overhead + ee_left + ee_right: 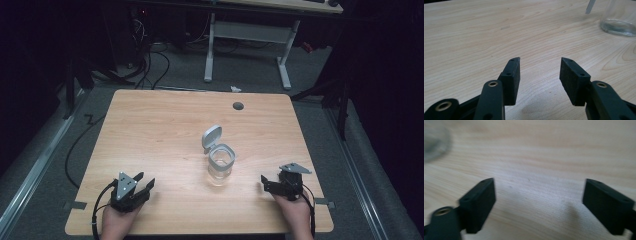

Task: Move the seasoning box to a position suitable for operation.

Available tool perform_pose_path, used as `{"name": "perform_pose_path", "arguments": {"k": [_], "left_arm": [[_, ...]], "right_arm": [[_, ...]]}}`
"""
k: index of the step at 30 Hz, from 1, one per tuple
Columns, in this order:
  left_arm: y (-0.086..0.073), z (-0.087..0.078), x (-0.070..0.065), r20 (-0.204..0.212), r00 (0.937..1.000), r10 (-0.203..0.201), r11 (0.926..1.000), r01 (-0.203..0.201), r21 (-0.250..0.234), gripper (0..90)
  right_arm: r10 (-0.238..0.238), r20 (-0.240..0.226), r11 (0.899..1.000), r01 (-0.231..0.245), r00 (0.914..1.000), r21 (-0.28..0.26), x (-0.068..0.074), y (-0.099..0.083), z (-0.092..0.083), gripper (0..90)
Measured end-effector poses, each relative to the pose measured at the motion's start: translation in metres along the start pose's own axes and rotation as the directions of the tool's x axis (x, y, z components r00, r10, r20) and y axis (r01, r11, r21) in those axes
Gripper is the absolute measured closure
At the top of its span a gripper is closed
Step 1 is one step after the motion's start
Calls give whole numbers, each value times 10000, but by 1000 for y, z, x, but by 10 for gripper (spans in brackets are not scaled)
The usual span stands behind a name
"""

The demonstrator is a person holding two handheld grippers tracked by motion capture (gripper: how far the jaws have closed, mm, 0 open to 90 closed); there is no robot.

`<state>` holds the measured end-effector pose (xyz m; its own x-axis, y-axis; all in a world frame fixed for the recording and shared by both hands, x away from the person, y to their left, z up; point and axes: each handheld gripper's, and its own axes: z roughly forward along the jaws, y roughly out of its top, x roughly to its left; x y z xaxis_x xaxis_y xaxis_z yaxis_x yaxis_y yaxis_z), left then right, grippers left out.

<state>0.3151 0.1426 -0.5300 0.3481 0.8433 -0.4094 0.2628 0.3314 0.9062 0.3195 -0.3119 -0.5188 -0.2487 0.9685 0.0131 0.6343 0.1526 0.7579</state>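
The counter point(165, 130) is a light wood-grain surface with a round grommet hole point(238, 105) near its far edge. A clear glass jar point(221, 166) stands upright slightly right of the counter's centre. Its grey rim is uncovered, and the attached grey lid point(211, 137) is tipped up and back on the far-left side of the rim. The jar appears to hold nothing.

The left gripper point(145, 184) rests at the near left of the counter, held in the person's left hand point(116, 221). Its jaws are spread, with nothing between them. In the left gripper view, the left gripper point(540, 71) points across bare wood, and the base of the jar point(619, 22) sits well apart from it at the upper right.

The right gripper point(263, 183) rests at the near right of the counter, held in the person's right hand point(296, 210). Its jaws point left toward the jar and are spread wide, with nothing between them. In the right gripper view, the right gripper point(539, 192) frames bare wood, and a blurred grey shape at the upper left cannot be identified with certainty.

The jar stands between the two grippers, farther from the person, touching neither. A cable point(95, 210) trails from the left gripper toward the near edge.

Beyond the counter, a white-framed desk point(250, 37) stands on the grey floor point(190, 70), with dark cables lying to its left.
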Motion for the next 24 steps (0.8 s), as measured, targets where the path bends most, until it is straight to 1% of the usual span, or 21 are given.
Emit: {"name": "perform_pose_path", "arguments": {"k": [1, 2, 3, 4, 5, 6, 7, 9, 10, 11, 13, 14, 16, 17, 19, 21, 23, 24], "left_arm": [[1, 0, 0, -20, 10000, 17, 10000, -17, -19, 508], [3, 0, 1, -48, 10000, -40, 10000, 40, -32, 509], [3, 0, 1, -48, 10000, -40, 10000, 40, -32, 510], [4, 0, 2, -108, 9998, -154, 9999, 153, -53, 511], [4, 0, 2, -108, 9998, -154, 9999, 153, -53, 511], [4, -2, 3, -118, 9998, -140, 9999, 140, -6, 512], [4, -3, 4, -115, 9999, -90, 10000, 90, 35, 512], [4, -5, 5, -127, 9999, -78, 10000, 79, 50, 512], [4, -5, 5, -127, 9999, -78, 10000, 79, 50, 512], [6, -8, 7, -120, 9998, -172, 9999, 172, 9, 513], [7, -9, 9, -64, 9999, -136, 9999, 137, 31, 515], [8, -9, 9, -17, 9999, -113, 9999, 113, 34, 516], [8, -9, 8, 49, 10000, 59, 10000, -59, 71, 521], [7, -9, 8, 60, 9999, 124, 9999, -124, 74, 523], [6, -8, 8, 70, 9997, 217, 9996, -218, 172, 528], [4, -8, 7, 80, 9997, 226, 9995, -227, 198, 528], [3, -7, 7, 80, 9995, 302, 9991, -304, 297, 532], [3, -7, 6, 88, 9996, 273, 9992, -275, 293, 533]], "right_arm": [[-53, -292, 9997, 46, 9996, -223, 1, 0, -3, 149], [-154, -442, 9994, 140, 9989, -316, 4, 0, -7, 154], [-154, -442, 9994, 140, 9989, -316, 4, 0, -7, 154], [-106, -451, 9980, 78, 9989, -633, 4, -4, -13, 233], [-106, -451, 9980, 78, 9989, -633, 4, -4, -13, 233], [-29, -401, 9961, -7, 9992, -880, 4, -8, -16, 343], [6, -432, 9953, -48, 9991, -964, 4, -9, -17, 358], [7, -287, 9937, -40, 9996, -1123, 6, -8, -20, 401], [7, -287, 9937, -40, 9996, -1123, 6, -8, -20, 401], [-40, -235, 9919, 10, 9997, -1267, 10, -8, -21, 423], [-161, -316, 9936, 125, 9994, -1126, 13, -8, -19, 436], [-286, -302, 9946, 255, 9991, -1003, 15, -8, -17, 454], [-584, -374, 9946, 549, 9976, -880, 20, -8, -13, 509], [-621, -359, 9946, 589, 9974, -852, 22, -8, -12, 537], [-523, -344, 9941, 487, 9980, -970, 24, -7, -12, 567], [-529, -311, 9930, 492, 9981, -1071, 25, -6, -12, 568], [-725, -372, 9907, 677, 9967, -1180, 28, -3, -10, 568], [-736, -475, 9902, 673, 9962, -1222, 29, -1, -10, 568]]}}
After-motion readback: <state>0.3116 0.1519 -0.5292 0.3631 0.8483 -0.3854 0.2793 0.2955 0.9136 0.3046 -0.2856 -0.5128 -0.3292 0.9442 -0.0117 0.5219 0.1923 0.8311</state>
